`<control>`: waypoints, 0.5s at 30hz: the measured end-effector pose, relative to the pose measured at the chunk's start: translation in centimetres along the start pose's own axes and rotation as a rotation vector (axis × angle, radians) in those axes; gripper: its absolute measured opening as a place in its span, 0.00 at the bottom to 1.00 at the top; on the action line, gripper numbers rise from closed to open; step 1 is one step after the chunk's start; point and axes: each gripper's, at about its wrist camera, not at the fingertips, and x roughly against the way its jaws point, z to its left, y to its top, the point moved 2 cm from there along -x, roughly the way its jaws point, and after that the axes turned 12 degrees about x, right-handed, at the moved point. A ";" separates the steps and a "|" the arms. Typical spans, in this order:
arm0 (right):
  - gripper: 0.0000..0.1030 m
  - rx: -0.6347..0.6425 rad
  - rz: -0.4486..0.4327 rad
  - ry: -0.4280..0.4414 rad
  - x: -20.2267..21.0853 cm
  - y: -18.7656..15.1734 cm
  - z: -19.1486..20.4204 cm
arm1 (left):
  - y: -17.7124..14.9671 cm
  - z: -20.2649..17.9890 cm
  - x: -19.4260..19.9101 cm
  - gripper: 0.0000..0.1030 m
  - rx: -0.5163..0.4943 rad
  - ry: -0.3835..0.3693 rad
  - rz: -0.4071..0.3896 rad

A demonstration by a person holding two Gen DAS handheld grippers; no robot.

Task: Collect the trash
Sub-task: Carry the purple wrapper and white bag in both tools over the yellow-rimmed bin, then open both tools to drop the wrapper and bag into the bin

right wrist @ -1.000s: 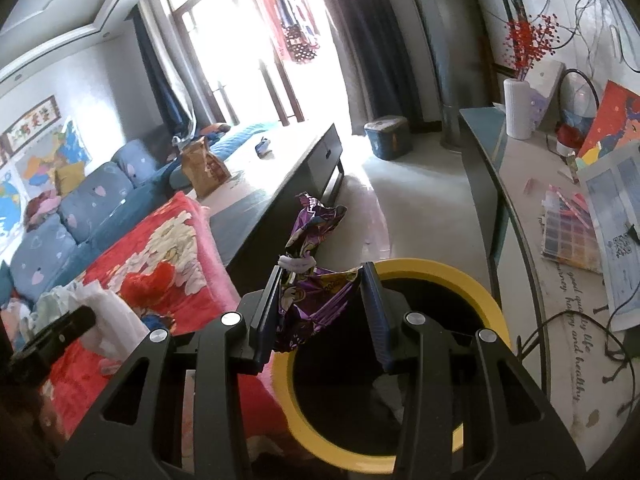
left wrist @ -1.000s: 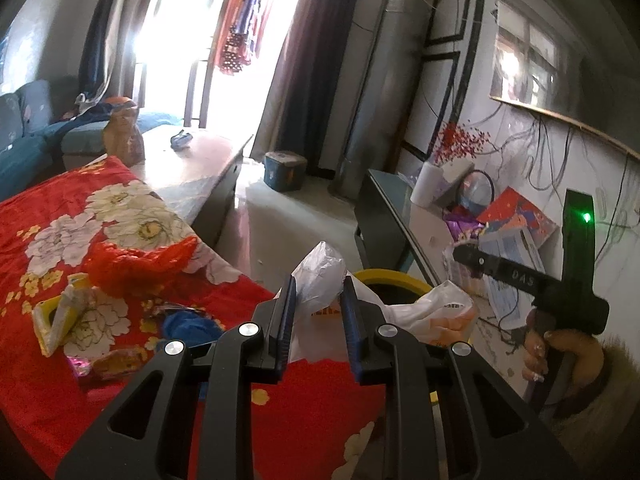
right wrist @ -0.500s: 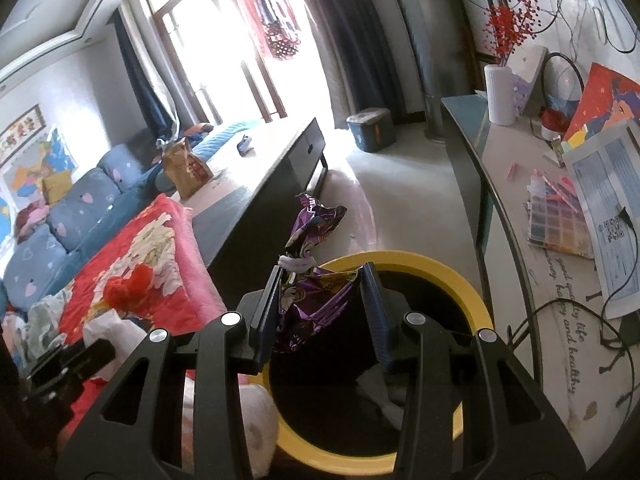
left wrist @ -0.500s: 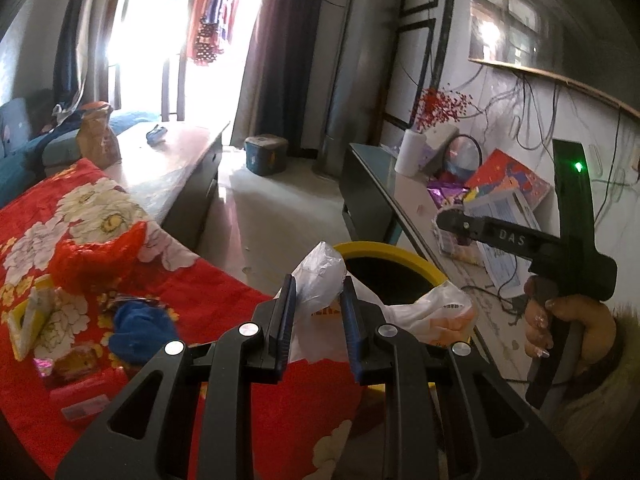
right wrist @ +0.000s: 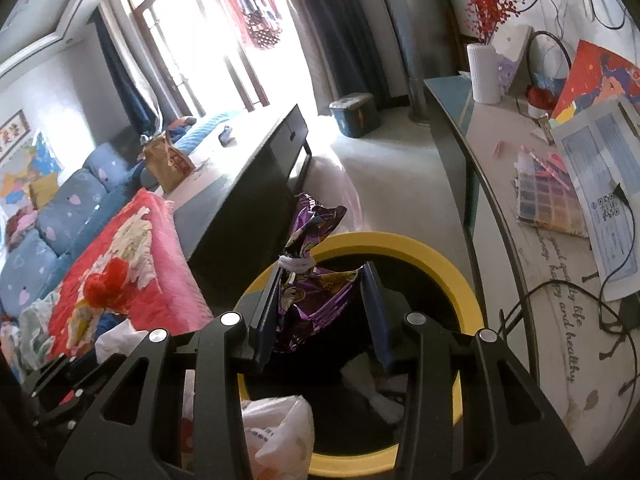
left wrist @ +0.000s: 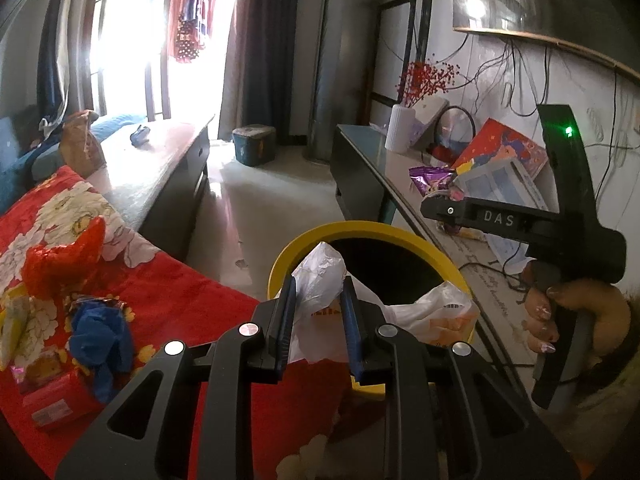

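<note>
Crinkly plastic and foil over a glossy-rimmed bin, plush cloth beside it.

The white plastic bag point(left wrist: 320, 280) is thin, creased film, faintly translucent; the purple snack wrapper point(right wrist: 312, 280) is shiny metallised foil, crumpled and catching the light. The yellow bin rim point(right wrist: 400, 240) looks like smooth, slightly glossy plastic. Both grippers are matt black plastic with bright metal pins (the left gripper point(left wrist: 318, 312), the right gripper point(right wrist: 324, 312)). The red floral blanket point(left wrist: 168, 300) is soft, fuzzy cloth. The dark low table point(right wrist: 256, 168) has a polished top, possibly lacquered wood, though glare makes that hard to judge.
</note>
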 end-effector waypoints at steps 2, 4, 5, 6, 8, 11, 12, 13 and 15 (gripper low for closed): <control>0.32 -0.006 0.007 -0.001 -0.3 -0.3 -0.3 | -0.2 -0.3 -0.6 0.21 -0.001 0.004 0.006; 0.32 -0.010 0.013 -0.003 -0.5 -0.5 -0.5 | -0.3 -0.5 -1.1 0.21 -0.007 0.008 0.008; 0.32 -0.013 0.016 -0.004 -0.6 -0.5 -0.6 | -0.3 -0.6 -1.3 0.21 -0.010 0.010 0.009; 0.32 -0.017 0.020 -0.003 -0.8 -0.6 -0.7 | -0.3 -0.7 -1.6 0.21 -0.013 0.010 0.009; 0.32 -0.024 0.026 -0.005 -1.1 -0.8 -1.0 | -0.2 -0.9 -1.9 0.21 -0.016 0.009 0.008; 0.32 -0.027 0.036 -0.002 -1.4 -0.9 -1.3 | 0.0 -1.3 -2.7 0.21 -0.021 0.002 0.010; 0.32 -0.027 0.040 0.000 -1.4 -0.9 -1.3 | 0.1 -1.5 -3.0 0.21 -0.023 0.000 0.012; 0.32 -0.028 0.042 0.000 -1.5 -1.0 -1.4 | 0.1 -1.6 -3.1 0.21 -0.024 -0.002 0.013; 0.32 -0.034 0.044 -0.005 -1.5 -1.1 -1.6 | 0.2 -2.0 -3.6 0.21 -0.029 -0.011 0.015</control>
